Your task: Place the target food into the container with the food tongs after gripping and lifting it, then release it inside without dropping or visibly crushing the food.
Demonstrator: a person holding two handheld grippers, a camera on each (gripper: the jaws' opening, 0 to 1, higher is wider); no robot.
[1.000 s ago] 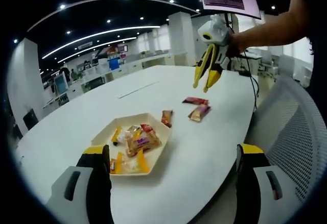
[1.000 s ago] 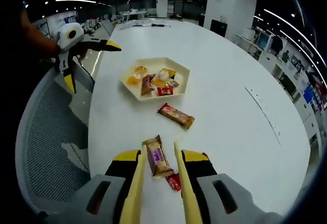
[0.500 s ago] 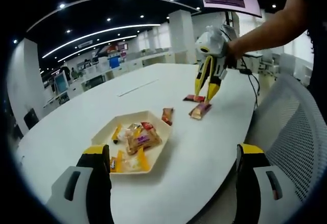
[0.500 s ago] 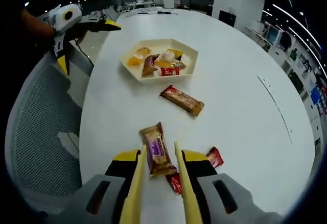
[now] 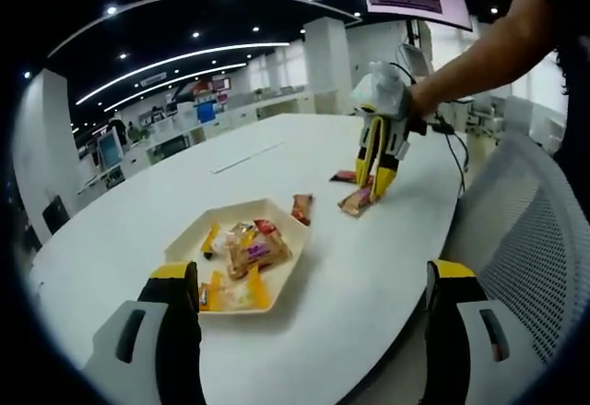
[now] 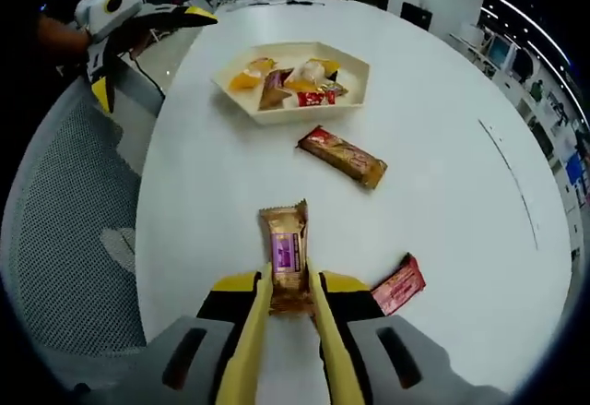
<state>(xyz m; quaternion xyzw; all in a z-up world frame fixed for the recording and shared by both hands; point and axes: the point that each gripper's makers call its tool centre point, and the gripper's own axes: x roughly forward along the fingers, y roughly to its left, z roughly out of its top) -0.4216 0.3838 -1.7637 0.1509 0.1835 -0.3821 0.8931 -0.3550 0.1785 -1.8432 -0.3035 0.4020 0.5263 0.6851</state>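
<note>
1. Since a second ago, the right gripper (image 6: 290, 317) has been brought down from above the table and onto the brown foil-wrapped snack bar with a purple label (image 6: 288, 253), as is seen in the left gripper view, where that gripper (image 5: 373, 182) now stands with its tips at the bar (image 5: 356, 202).
2. In the right gripper view the yellow tong blades are closed against both long sides of the bar's near end; the bar appears pinched, though it lies flat on the white table (image 6: 442, 239) and is not yet lifted.
3. The bar's long axis runs straight ahead along the tongs, pointing roughly toward the cream hexagonal tray (image 6: 355, 91), which lies well apart beyond it.
4. A longer brown and gold wrapped bar (image 6: 341, 157) lies crosswise between the held bar and the tray; a red wrapper (image 6: 398, 285) lies just beside the right blade.
5. The left gripper (image 5: 309, 331) is held wide apart near the tray (image 5: 189, 239), well away from the bar, so the right is judged the working one.
6. The table edge runs close on the left of the bar; open table lies ahead, and a lift clear of the crosswise bar is judged necessary.
</note>
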